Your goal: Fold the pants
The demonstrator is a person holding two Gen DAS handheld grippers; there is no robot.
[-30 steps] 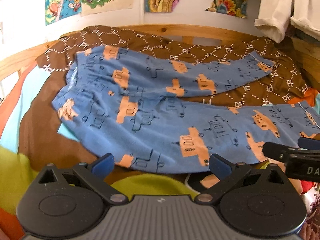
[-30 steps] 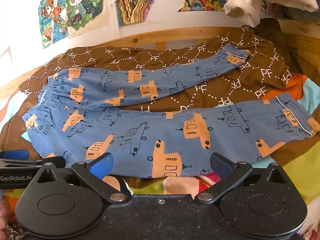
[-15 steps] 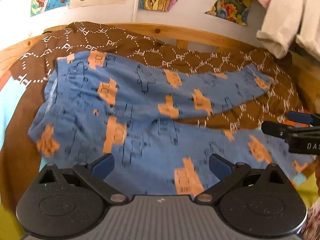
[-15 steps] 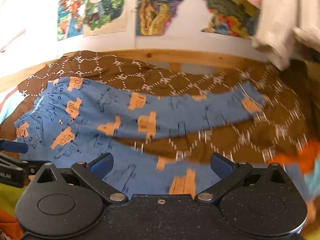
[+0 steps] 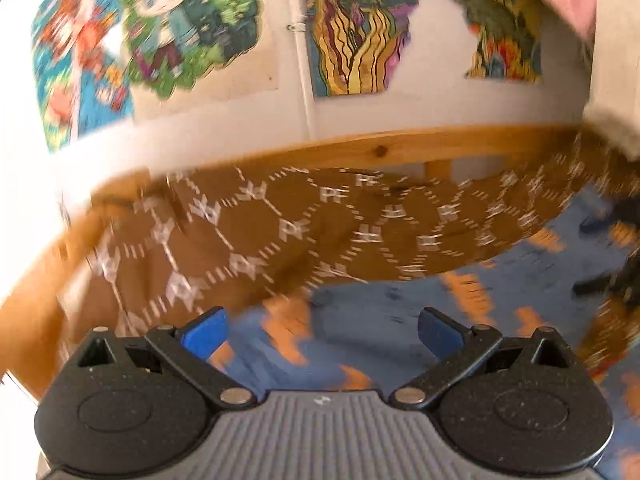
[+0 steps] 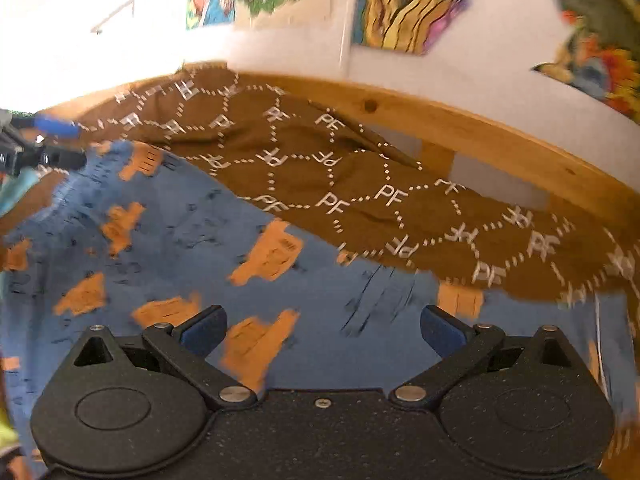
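Note:
Blue pants point(image 6: 168, 240) printed with orange vehicles lie flat on a brown patterned blanket point(image 6: 320, 168). In the left wrist view the pants point(image 5: 380, 320) fill the blurred lower middle and right, just beyond my left gripper point(image 5: 322, 330), which is open with nothing between its blue pads. My right gripper point(image 6: 322, 328) is open too and hovers low over the far part of the pants. The left gripper's fingers point(image 6: 52, 148) show at the left edge of the right wrist view, by the pants' far left corner. A dark shape at the right edge of the left wrist view is too blurred to identify.
A wooden bed rail point(image 6: 480, 132) runs behind the blanket point(image 5: 300, 224), with a white wall and colourful posters point(image 5: 160, 32) above it. A pale garment point(image 5: 608, 60) hangs at the right. Both views are motion-blurred.
Both grippers have moved forward and down toward the far side of the pants; the wall and rail now loom close. Both stay open.

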